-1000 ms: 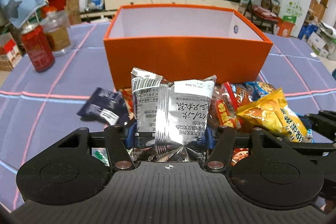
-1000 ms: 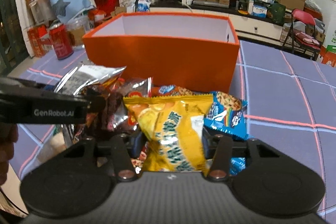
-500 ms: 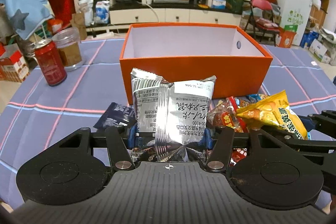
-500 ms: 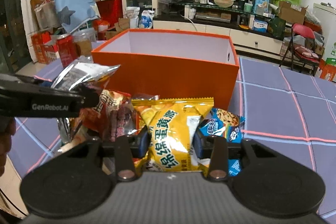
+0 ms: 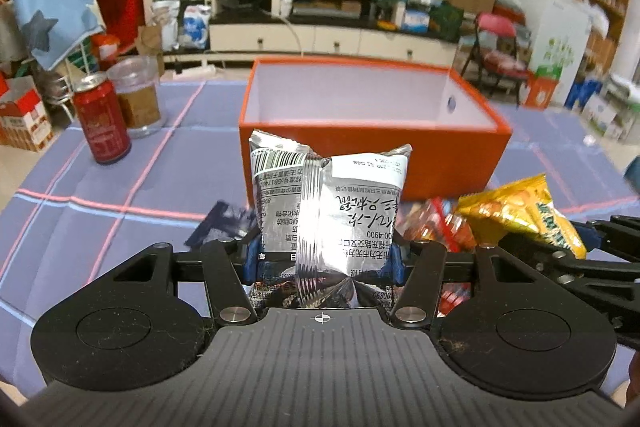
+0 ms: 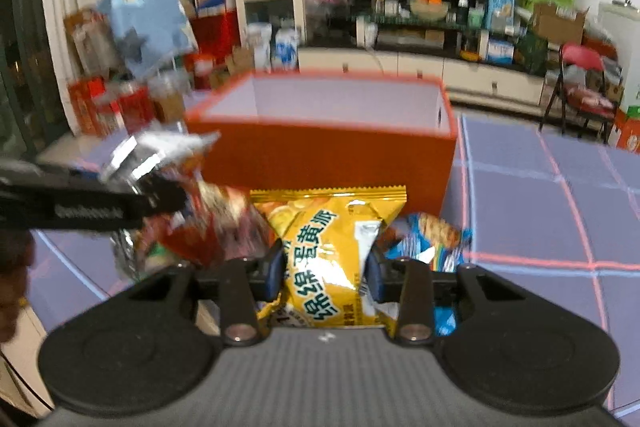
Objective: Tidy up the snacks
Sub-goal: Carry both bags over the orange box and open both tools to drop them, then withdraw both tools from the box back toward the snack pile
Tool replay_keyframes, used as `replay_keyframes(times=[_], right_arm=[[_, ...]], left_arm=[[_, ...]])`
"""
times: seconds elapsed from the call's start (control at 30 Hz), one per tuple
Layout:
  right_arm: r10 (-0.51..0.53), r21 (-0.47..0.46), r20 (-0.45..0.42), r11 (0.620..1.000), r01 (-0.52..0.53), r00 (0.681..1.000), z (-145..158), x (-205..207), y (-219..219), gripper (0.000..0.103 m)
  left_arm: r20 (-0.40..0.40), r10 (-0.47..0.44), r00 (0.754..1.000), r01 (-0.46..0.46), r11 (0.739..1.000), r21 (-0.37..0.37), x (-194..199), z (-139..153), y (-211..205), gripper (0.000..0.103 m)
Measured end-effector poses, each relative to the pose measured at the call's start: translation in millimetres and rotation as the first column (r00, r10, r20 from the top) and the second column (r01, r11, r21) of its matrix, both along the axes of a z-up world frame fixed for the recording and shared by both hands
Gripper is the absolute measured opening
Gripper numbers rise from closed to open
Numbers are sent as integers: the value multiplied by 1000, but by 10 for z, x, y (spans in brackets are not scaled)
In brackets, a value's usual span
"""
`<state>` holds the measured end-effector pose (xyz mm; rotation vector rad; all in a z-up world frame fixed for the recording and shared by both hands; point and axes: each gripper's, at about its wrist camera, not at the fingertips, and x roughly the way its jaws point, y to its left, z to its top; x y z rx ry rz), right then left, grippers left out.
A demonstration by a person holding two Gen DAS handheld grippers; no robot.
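Snacks up on both sides: left hand-held gripper (image 5: pixel 322 261) clamps a crinkled silver foil packet (image 5: pixel 332 211), right hand-held gripper (image 6: pixel 326 269) pinches a yellow crisp bag (image 6: pixel 328 247), both before the open orange cardboard box (image 5: pixel 440 159).

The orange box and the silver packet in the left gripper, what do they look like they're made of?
Orange box: probably cardboard, matte orange outside, pale lining inside, with thin straight walls and a punched hole in one end. Silver packet: likely metallised plastic film, glossy; it shows mirror-like creases, crimped seams and a printed barcode.
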<state>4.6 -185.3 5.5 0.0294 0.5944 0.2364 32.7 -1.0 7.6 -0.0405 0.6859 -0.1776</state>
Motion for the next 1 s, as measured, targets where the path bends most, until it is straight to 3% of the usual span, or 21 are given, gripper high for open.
replay_keyframes(times=[0.1, 0.23, 0.33, 0.5, 0.57, 0.6, 0.63, 0.67, 0.77, 0.9, 1.0], right_arm=[[-5, 46, 71, 999, 2, 997, 307, 133, -42, 39], [-20, 35, 98, 999, 17, 995, 495, 783, -75, 39], [-53, 71, 41, 996, 50, 998, 429, 1395, -156, 39], [-117, 25, -33, 993, 118, 993, 113, 2069, -231, 39], [-124, 22, -65, 992, 126, 990, -18, 2187, -257, 43], [-127, 21, -86, 991, 129, 988, -82, 2221, -272, 51], [-130, 25, -96, 991, 133, 987, -124, 2229, -282, 69], [-130, 31, -90, 991, 133, 987, -143, 2218, -289, 75], [-142, -10, -102, 990, 142, 985, -187, 2194, -284, 78], [-121, -115, -125, 988, 107, 985, -288, 2079, -160, 81], [-134, -213, -157, 972, 99, 978, -338, 2116, -29, 86]], left_arm=[[36, 6, 999, -5, 999, -51, 157, 241, 50, 33], [79, 11, 997, -6, 998, -63, 628, 511, 24, 33], [42, 40, 998, -36, 996, -81, 1157, 496, 21, 33], [-20, 94, 995, -95, 994, -52, 1795, 236, 12, 33], [-63, 86, 994, -90, 994, -61, 1929, 81, 14, 34], [-85, 76, 993, -81, 995, -64, 1973, 13, 23, 37], [-100, 70, 993, -77, 995, -63, 1997, -41, 35, 46], [-103, 71, 992, -78, 995, -60, 2001, -82, 44, 60], [-85, 68, 994, -74, 995, -65, 1971, -142, 75, 63], [-59, 39, 998, -40, 999, -18, 1920, -176, 20, 64], [-63, -1, 998, 6, 997, 75, 1871, -235, -143, 76]])
